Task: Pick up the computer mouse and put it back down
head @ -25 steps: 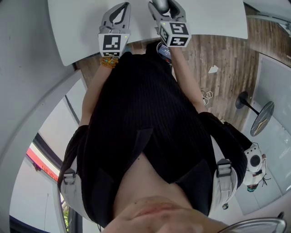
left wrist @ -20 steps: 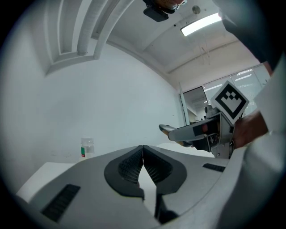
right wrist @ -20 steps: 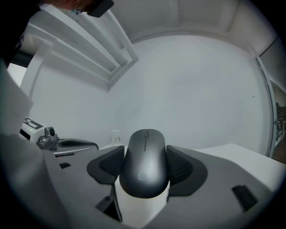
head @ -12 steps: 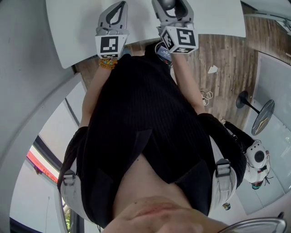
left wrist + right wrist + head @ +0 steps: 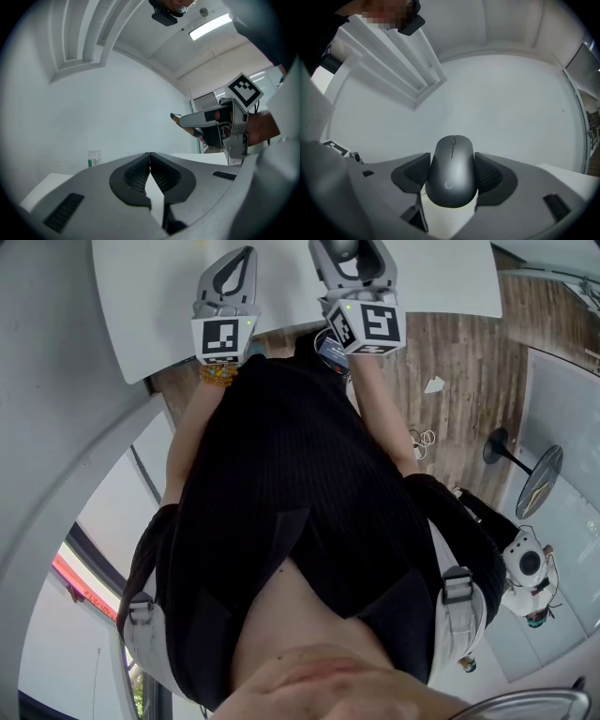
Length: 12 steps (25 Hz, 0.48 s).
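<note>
The right tool (image 5: 350,253) pinches the dark grey, smooth plastic computer mouse (image 5: 452,176) by its two long sides, with one ribbed black pad (image 5: 415,174) against each flank. This hold seems sensible to me: the flanks are the narrowest part of a rounded, egg-like shell, while the domed top would slip. The mouse points away from the camera, with its thin wheel line at the far end and a small logo near the wide back. Behind it there is only pale wall and ceiling, so I judge that it hangs in the air, lifted off the flat white table (image 5: 159,296). It is just inside the table's near edge, towards the right part of that edge. The lifting looks done; the putting down is not yet done.

The left tool (image 5: 150,159) has its jaws pressed together with nothing between them, and its own black pads (image 5: 136,176) meet in one thin line. It hovers beside the right one over the same near edge, probably only waiting, because one tool is enough for such a light thing. Both tools have matt grey, curved plastic bodies. Towards the far side of the table stands a small clear bottle with a green label (image 5: 94,158), well apart from the mouse. Past the table's right edge the brown wooden plank floor (image 5: 450,352) shows.
</note>
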Each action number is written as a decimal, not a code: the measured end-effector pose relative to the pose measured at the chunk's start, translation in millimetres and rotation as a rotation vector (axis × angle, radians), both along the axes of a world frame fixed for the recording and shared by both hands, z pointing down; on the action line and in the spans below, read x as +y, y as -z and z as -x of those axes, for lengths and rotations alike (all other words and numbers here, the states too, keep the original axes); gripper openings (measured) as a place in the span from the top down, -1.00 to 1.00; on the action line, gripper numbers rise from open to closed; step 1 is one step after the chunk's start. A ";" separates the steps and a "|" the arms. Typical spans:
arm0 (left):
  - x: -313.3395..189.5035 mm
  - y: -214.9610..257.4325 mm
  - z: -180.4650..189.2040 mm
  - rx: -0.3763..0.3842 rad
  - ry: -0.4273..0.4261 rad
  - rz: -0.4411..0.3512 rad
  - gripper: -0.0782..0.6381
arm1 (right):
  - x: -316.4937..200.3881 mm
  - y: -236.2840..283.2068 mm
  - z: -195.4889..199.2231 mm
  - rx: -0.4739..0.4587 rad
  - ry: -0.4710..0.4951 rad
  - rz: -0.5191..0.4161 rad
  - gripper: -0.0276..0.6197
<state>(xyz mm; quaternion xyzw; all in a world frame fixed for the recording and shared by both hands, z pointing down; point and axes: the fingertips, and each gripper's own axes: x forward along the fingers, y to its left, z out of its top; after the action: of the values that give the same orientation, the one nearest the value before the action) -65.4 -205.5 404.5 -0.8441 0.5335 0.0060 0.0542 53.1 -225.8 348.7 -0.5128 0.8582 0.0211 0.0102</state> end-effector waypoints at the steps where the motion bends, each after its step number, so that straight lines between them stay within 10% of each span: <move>1: 0.1 0.3 0.4 0.000 0.000 -0.001 0.74 | -0.1 0.8 0.4 0.000 0.000 -0.001 0.05; 12: -2.1 -0.5 -1.1 -0.004 -0.014 0.001 0.74 | -0.8 8.8 -0.7 -0.007 -0.003 -0.015 0.05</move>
<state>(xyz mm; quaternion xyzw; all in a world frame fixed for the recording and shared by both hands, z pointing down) -64.3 -207.6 405.0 -0.8477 0.5275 0.0044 0.0550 53.8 -226.6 340.0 -0.5140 0.8572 0.0258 0.0172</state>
